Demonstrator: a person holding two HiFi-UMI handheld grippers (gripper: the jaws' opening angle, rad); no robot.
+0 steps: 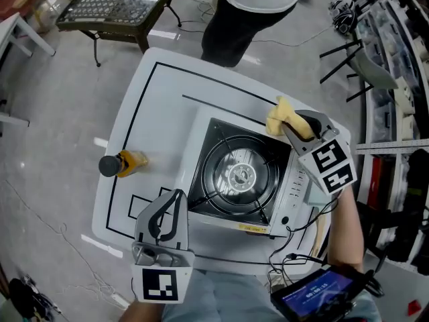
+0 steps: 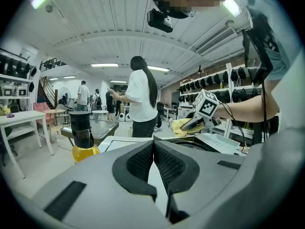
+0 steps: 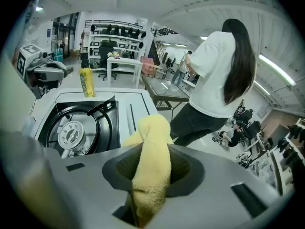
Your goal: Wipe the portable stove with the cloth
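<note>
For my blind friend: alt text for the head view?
From above: a portable stove on a white table, the right gripper holding a yellow cloth at its far corner. The left gripper, shut and empty, is at the near corner; a yellow bottle stands beside.

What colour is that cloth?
Pale yellow; the cloth shows best in the right gripper view.

We see the cloth (image 3: pixel 151 166) as soft yellow terry with a fuzzy nap. The portable stove (image 1: pixel 293 190) has a smooth white body, a glossy black top and a shiny metal burner (image 1: pixel 240 176). The left gripper (image 2: pixel 153 143) is matt grey plastic with finely ribbed black pads (image 2: pixel 141 163). The white table (image 1: pixel 155 92) looks smooth.
</note>
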